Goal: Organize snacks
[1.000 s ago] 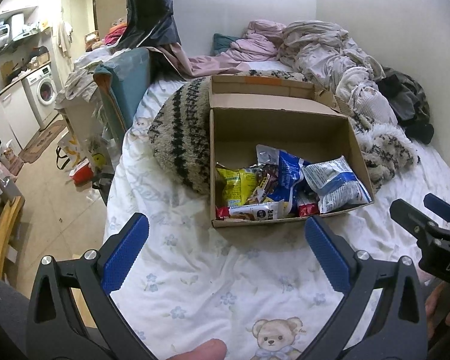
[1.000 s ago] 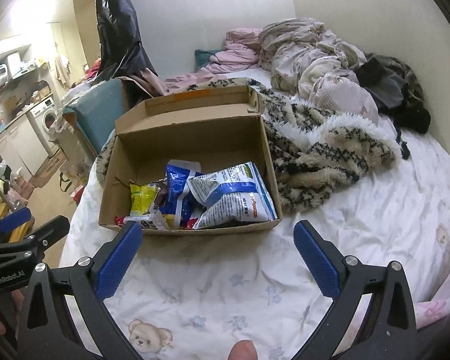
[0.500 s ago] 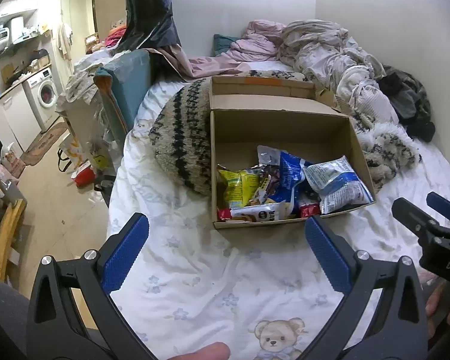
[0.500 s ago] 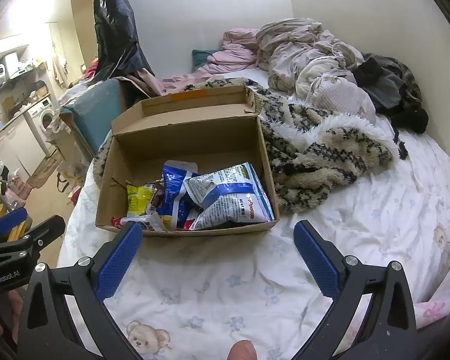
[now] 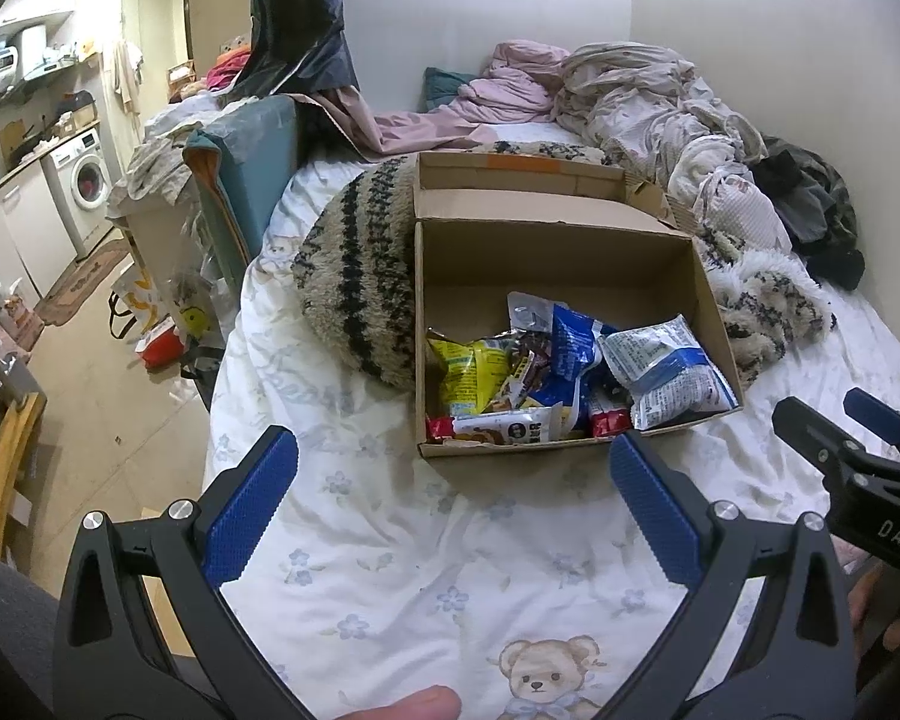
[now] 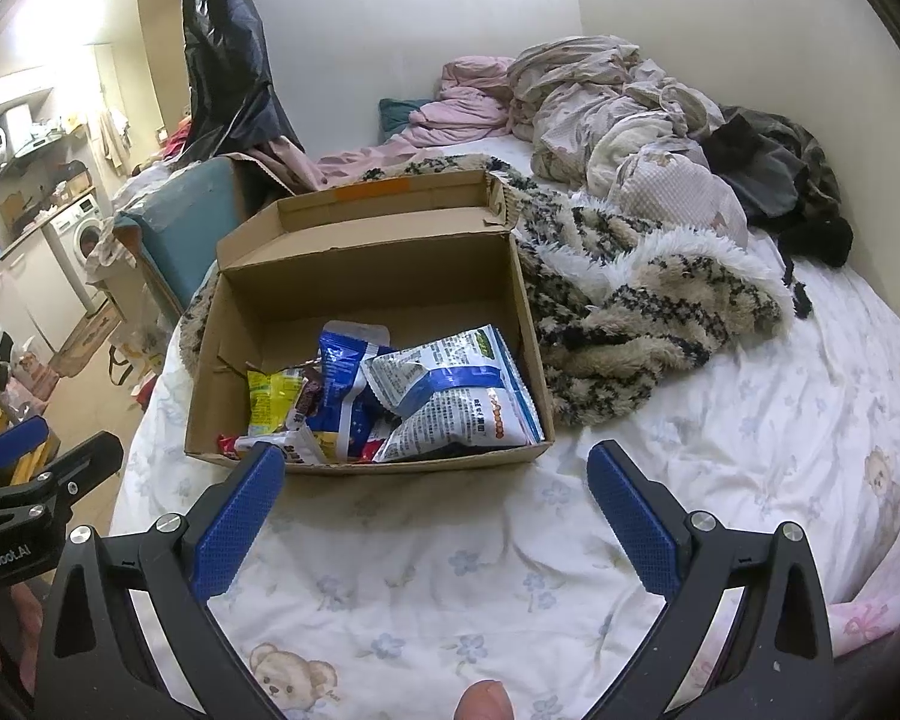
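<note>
Clearly both the left gripper [image 5: 453, 462] and right gripper [image 6: 435, 474] hover spread and empty; crinkly snack packets [image 6: 450, 396], possibly overlapping, could slip or drag neighbours from the cardboard box [image 5: 561, 252].

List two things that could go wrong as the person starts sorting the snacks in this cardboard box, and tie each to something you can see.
1. The cardboard box sits on a soft bedsheet, partly on a fuzzy blanket; pressing down could tip or shift it.
2. The packets overlap in a heap: pulling the white-and-blue bag with the open right gripper may drag the yellow packet along or crush it. The left gripper is also open.
</note>
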### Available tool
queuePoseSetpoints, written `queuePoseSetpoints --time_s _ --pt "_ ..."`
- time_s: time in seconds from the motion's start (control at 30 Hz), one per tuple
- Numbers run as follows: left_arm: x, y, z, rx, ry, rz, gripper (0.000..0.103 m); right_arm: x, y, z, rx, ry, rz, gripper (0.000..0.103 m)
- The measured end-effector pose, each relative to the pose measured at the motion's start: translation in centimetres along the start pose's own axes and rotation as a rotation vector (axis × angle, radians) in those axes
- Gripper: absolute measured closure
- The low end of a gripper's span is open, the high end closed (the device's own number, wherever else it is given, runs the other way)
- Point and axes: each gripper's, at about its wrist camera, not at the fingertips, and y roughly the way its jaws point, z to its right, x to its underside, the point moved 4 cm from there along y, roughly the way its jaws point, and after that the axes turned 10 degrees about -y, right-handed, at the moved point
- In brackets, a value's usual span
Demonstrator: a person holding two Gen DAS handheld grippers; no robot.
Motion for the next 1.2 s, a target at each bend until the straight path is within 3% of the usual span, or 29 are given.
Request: queuePoseSetpoints --time_s 1.2 --pt "-0.02 -0.07 0.2 0.006 0.011 0.006 0.0 -0.23 -0.05 -0.04 -0.007 0.003 0.008 0.0"
